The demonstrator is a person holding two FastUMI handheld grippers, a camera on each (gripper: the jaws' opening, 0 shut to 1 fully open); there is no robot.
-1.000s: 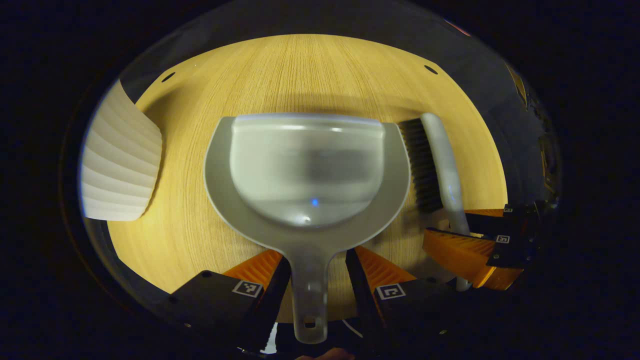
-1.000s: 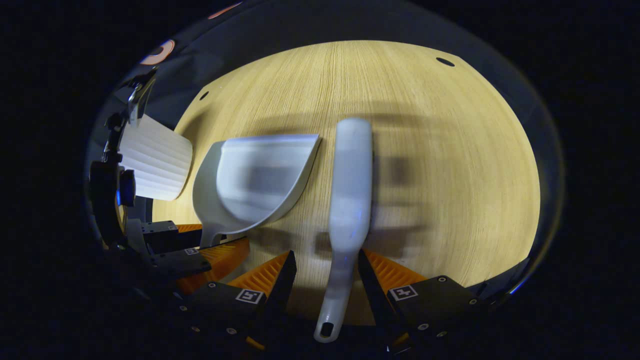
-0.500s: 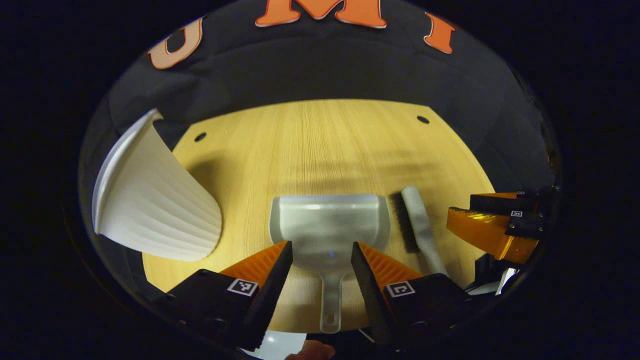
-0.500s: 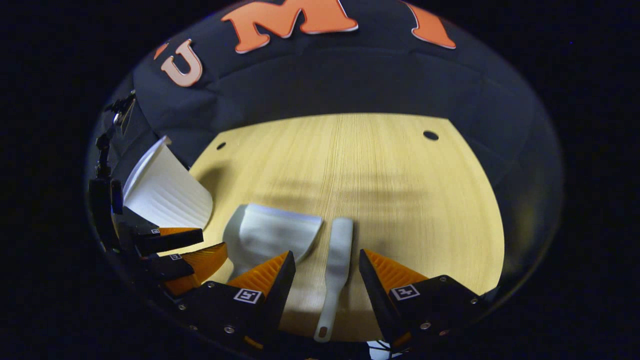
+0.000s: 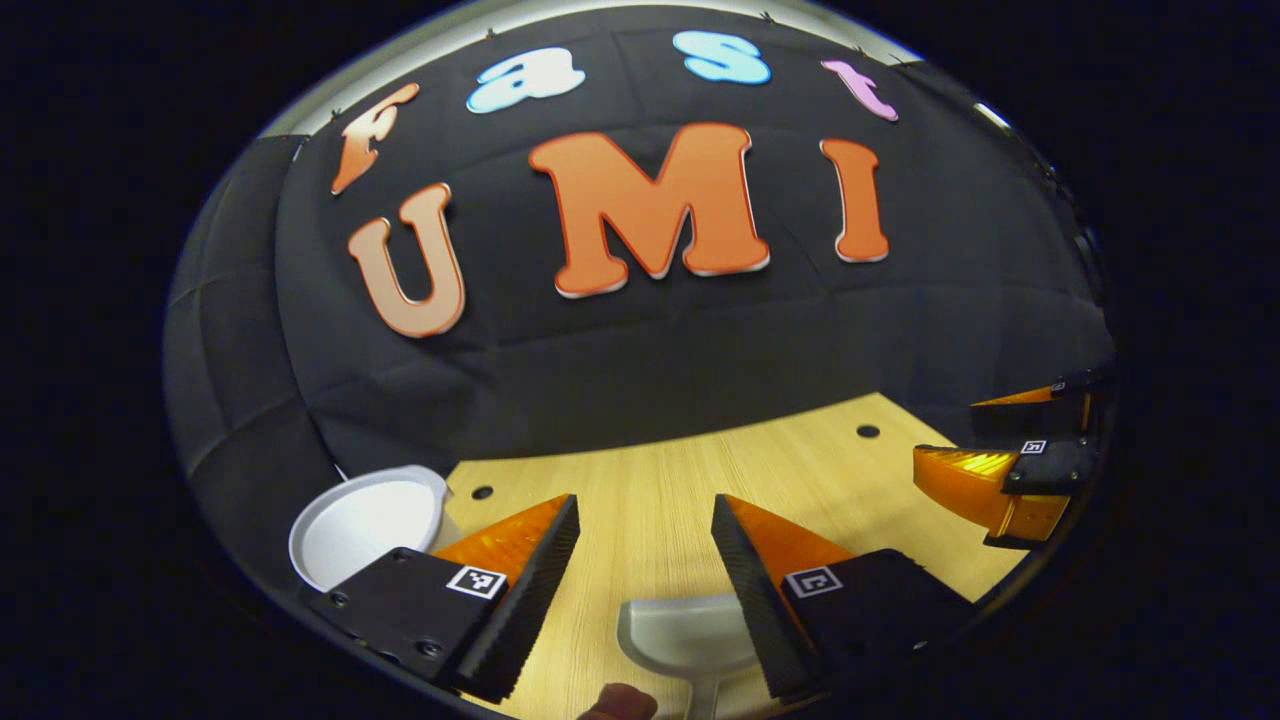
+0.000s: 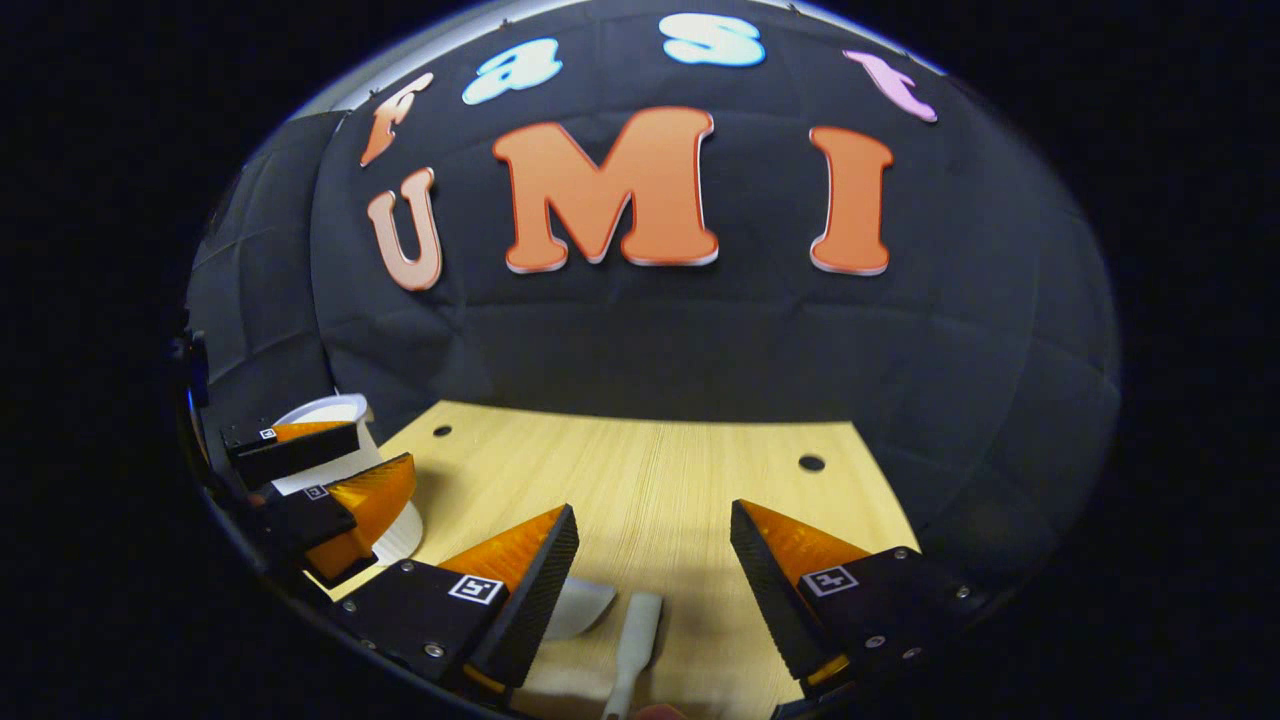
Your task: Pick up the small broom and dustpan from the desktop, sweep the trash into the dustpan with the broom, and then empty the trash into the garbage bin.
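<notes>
Both grippers are up off the desk (image 5: 650,500) right now, tilted so you mostly get the booth wall behind it.

In the left gripper view, the left gripper (image 5: 640,520) has its jaws spread wide with nothing between them. The dustpan (image 5: 685,635) sits flat on the desk down below, partly behind the right-hand finger, with its handle running off the bottom edge. The bin (image 5: 365,520) stands at the far left of the desk, open top showing. The other gripper pokes in at the right edge.

In the right gripper view, the right gripper (image 6: 655,535) is wide open too and holds nothing. The broom (image 6: 632,645) lies on the desk below the gap between the fingers, with the dustpan just left of it, mostly hidden behind the left finger. The bin is at the left, with the left gripper in front of it.

Can't spot any trash on the desk.
</notes>
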